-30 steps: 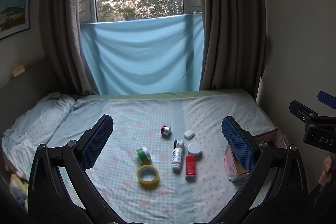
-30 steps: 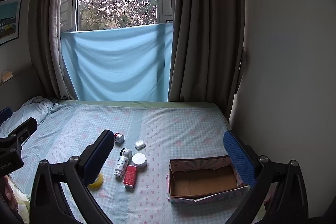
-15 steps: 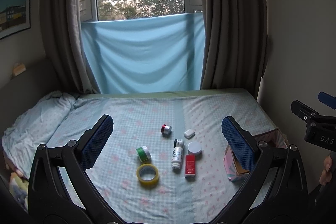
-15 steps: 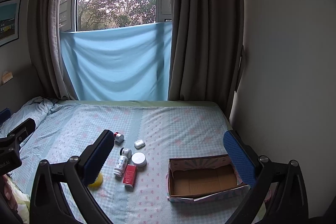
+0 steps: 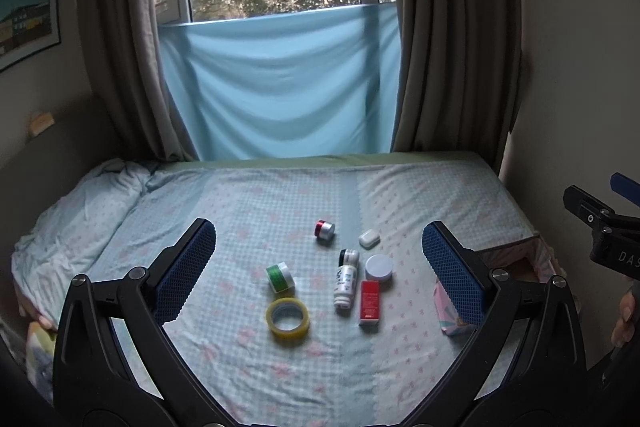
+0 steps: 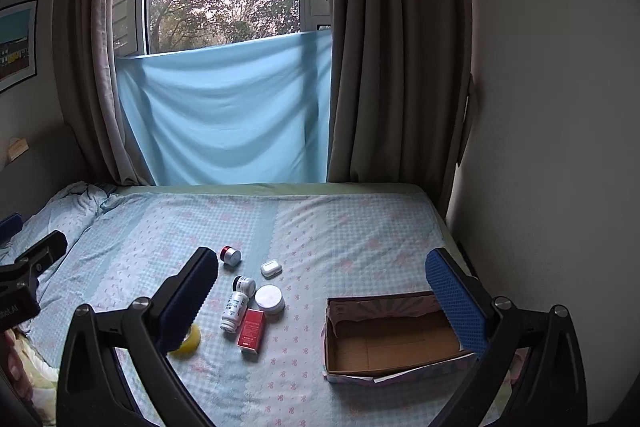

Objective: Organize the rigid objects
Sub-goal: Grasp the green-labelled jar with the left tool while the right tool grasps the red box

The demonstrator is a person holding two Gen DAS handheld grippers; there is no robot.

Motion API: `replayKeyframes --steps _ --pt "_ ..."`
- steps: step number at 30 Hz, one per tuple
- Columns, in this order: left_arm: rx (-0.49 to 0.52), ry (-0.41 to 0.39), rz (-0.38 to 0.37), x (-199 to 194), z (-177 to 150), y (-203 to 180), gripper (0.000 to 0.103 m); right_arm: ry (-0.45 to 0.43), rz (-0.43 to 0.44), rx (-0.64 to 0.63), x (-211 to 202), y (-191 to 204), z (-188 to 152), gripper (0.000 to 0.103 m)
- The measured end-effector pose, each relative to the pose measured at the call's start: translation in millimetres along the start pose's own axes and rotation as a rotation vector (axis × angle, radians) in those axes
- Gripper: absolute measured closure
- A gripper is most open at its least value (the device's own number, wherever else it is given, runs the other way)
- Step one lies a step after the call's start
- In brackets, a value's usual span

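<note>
Hardly anything has shifted since the earlier frames: both grippers hang above the bed with only a slight drift of view, and the objects lie where they did. The left gripper [image 5: 316, 265] is spread wide and holds nothing. Between its fingers, ahead on the bedsheet [image 5: 248, 203], sit a roll of yellow tape [image 5: 287, 318] nearest, a green-banded jar [image 5: 280, 277] just beyond it, and farther off a red-capped jar [image 5: 324, 231]. To the right of those lie a white bottle [image 5: 346, 281] on its side, a red box [image 5: 369, 302] beside it, a round white lid [image 5: 379, 266] touching the box's far end, and a small white case [image 5: 369, 238] beyond.

The right gripper [image 6: 320, 287] is likewise spread wide and empty. An open cardboard box [image 6: 390, 341] lies by its right finger, nothing visible inside. The bottle, red box and lid cluster lies nearer its left finger [image 6: 188, 297], which covers part of the tape.
</note>
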State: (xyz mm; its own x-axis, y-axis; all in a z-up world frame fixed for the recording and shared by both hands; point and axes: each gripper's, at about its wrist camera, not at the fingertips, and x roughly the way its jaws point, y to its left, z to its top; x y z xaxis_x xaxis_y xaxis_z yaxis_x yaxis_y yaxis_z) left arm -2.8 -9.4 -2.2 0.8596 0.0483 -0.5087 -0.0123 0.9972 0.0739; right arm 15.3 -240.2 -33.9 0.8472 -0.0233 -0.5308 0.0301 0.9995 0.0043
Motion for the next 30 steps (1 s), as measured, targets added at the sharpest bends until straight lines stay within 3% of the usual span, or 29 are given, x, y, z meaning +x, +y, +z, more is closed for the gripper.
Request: replayKeyframes --steps 6,13,22,30 --pt "-0.007 0.042 -0.008 27.2 -7.4 25.1 0.000 -0.007 0.012 -0.044 10.1 8.6 -3.1 0.000" --pt "0.005 0.149 -0.088 93.7 -11.4 78.3 0.000 0.109 0.017 -0.044 40.2 48.6 -14.4 0.000" --pt "0.188 0.311 -0.237 208.3 -23.5 141.0 0.000 0.305 -0.017 0.023 114.8 109.4 -31.2 0.000" --pt "0.361 0.481 -0.359 331.2 -54.8 146.3 0.000 0.518 -0.083 0.047 206.8 139.6 -63.4 0.000"
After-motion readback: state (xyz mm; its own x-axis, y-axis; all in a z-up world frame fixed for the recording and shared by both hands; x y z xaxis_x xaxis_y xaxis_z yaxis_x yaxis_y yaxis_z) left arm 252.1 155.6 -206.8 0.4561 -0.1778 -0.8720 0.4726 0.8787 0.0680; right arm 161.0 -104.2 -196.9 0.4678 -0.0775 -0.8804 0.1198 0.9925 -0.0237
